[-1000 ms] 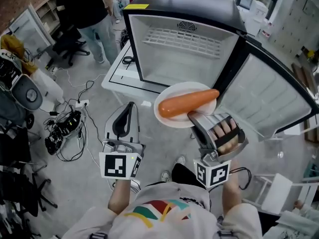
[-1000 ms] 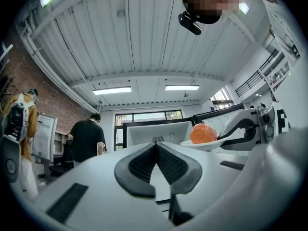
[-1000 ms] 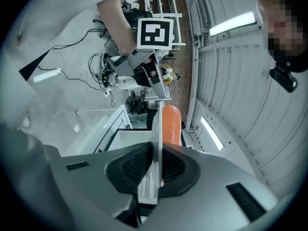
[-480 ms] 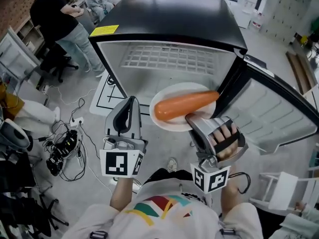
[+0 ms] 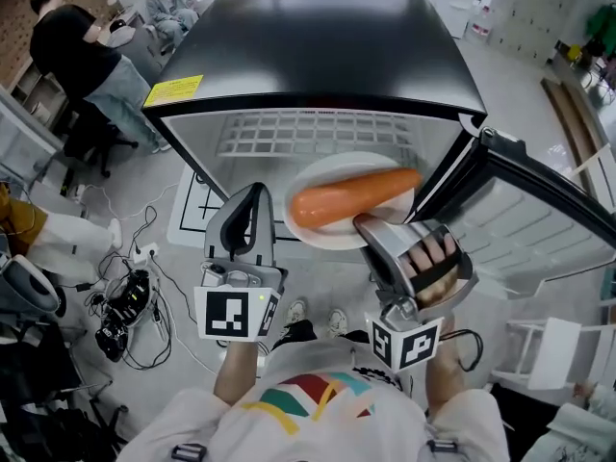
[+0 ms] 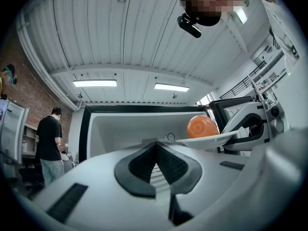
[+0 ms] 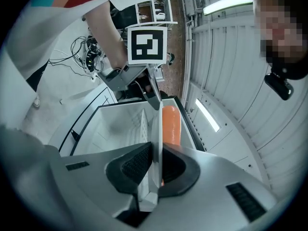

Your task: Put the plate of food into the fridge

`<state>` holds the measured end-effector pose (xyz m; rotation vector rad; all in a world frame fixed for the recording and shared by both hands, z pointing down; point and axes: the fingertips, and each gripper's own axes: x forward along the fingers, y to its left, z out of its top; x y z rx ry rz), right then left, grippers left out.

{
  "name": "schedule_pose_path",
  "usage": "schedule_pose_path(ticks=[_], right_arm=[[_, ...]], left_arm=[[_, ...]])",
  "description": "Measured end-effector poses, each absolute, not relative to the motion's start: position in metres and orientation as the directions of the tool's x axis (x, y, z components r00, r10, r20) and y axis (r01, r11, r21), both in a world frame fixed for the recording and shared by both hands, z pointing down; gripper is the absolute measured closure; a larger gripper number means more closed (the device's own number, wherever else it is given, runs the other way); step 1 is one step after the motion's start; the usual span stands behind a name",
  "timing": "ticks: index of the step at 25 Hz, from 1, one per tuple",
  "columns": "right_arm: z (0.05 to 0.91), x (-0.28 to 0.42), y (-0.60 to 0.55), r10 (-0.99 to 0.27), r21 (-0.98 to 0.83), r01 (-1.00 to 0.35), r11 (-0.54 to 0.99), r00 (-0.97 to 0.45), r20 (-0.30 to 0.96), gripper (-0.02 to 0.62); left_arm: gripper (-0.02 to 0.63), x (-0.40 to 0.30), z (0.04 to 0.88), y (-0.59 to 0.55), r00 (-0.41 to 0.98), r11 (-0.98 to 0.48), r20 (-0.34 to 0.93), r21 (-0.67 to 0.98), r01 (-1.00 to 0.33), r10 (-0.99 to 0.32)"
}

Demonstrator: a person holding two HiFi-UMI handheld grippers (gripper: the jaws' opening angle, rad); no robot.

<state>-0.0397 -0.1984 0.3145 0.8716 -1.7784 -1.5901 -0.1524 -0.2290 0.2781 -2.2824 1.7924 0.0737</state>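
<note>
The left gripper (image 5: pixel 252 195), jaws together and empty, hangs near the left side of the open fridge (image 5: pixel 318 56). Right of it, the plate (image 5: pixel 332 238) with 1 long orange food (image 5: pixel 354 195) is at the fridge's opening, its near rim clamped by the right gripper (image 5: pixel 371 227)

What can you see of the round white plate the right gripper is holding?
The round white plate, shallow and smooth, is held about level, its near rim clamped between the right gripper's jaws. A long orange carrot-like piece of food lies across it. It hangs at the mouth of the open black fridge, touching no shelf that I can see.
</note>
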Motion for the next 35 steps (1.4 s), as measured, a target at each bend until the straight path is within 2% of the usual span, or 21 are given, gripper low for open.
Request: schedule_pose_path(ticks=[16,22,31,35], right_arm=[[0.324,-0.085,-0.24,-0.891,0.994,-0.036,0.1,-0.449,0.073,0.561],[0.332,-0.091,-0.264,-0.9,0.988,0.018,0.155,-0.409,0.149,0.561],[0.335,-0.101,-0.293,-0.903,0.979,0.04,0.199,-0.38,0.199,0.561],[0.338,-0.102,-0.307,-0.89,0.965,0.068,0.253,-0.374,0.26,0.56]], left_arm=[[0.6,-0.194,0.282,-0.276,0.401,-0.382,-0.167,-0.138,-0.914,-0.901],[0.6,-0.196,0.29,-0.284,0.444,-0.427,-0.149,-0.133,-0.894,-0.884],[0.6,-0.202,0.297,-0.295,0.46,-0.448,-0.128,-0.115,-0.887,-0.879],[0.6,-0.199,0.299,-0.299,0.465,-0.454,-0.126,-0.106,-0.885,-0.876]])
